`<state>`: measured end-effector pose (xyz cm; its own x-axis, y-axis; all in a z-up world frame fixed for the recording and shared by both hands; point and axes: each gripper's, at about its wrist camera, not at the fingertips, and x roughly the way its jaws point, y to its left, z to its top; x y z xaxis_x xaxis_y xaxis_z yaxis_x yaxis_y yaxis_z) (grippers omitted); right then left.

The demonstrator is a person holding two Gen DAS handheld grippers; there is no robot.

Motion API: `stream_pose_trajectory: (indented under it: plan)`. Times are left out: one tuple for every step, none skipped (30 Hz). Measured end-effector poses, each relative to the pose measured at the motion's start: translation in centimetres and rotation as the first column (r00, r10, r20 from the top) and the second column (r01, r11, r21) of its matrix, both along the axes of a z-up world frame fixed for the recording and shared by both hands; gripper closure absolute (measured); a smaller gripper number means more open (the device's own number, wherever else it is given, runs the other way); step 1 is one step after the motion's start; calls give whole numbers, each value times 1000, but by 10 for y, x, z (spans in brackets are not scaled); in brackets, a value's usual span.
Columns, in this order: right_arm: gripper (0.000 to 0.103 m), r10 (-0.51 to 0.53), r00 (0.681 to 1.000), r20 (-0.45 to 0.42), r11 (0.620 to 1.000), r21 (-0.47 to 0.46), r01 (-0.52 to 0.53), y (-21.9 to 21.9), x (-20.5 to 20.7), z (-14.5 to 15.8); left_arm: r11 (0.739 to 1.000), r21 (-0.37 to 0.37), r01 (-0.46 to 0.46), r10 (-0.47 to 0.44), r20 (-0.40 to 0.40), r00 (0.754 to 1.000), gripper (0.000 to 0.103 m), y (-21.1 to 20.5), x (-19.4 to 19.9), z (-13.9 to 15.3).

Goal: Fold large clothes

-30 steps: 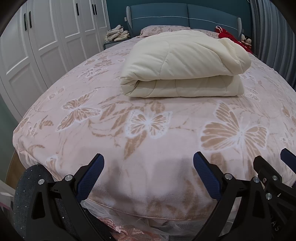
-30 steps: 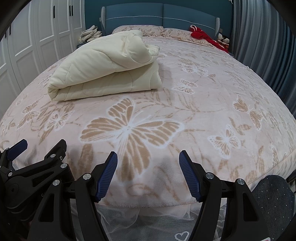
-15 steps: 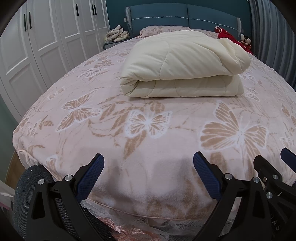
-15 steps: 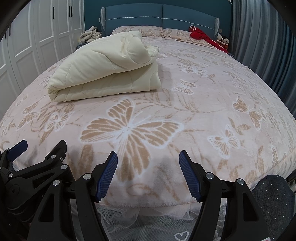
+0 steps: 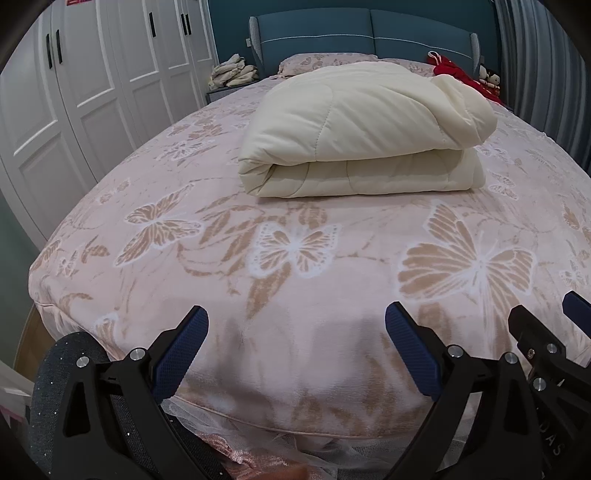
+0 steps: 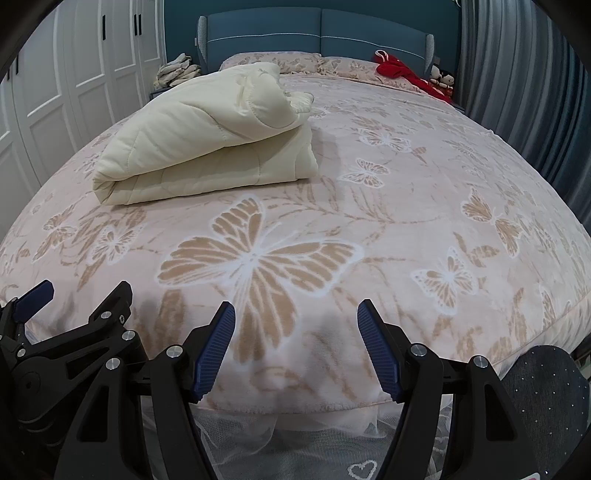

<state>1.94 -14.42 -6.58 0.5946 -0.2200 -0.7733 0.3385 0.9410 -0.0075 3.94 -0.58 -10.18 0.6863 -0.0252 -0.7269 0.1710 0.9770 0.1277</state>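
Left gripper (image 5: 295, 349): you hold it low at the foot of the bed, bottom centre of its own view; jaws spread wide, nothing between them.
Right gripper (image 6: 295, 345): same height, bottom centre of its view; jaws well apart, gripping nothing. Its left-hand neighbour shows at the lower left edge of that view.
Quilt (image 5: 364, 129): cream, folded into a thick two-layer bundle, lying on the bed in the upper middle of the left view and upper left of the right view (image 6: 207, 136); well apart from both your grippers.
Bed (image 5: 295, 258): pink cover with butterfly print fills most of both frames.
Headboard (image 5: 365, 33): blue, top centre.
Red cloth (image 6: 402, 74): near the pillows, upper right.
Wardrobe (image 5: 85, 92): white doors along the left edge.
Curtain (image 6: 524, 74): grey, right side.
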Motion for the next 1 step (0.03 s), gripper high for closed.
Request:
stream_pose_trajectory:
  plan:
    - [36, 0, 1000, 1, 1000, 0, 0, 0, 0, 0, 1000, -1, 0, 0, -1, 1000, 9, 0, 0, 0]
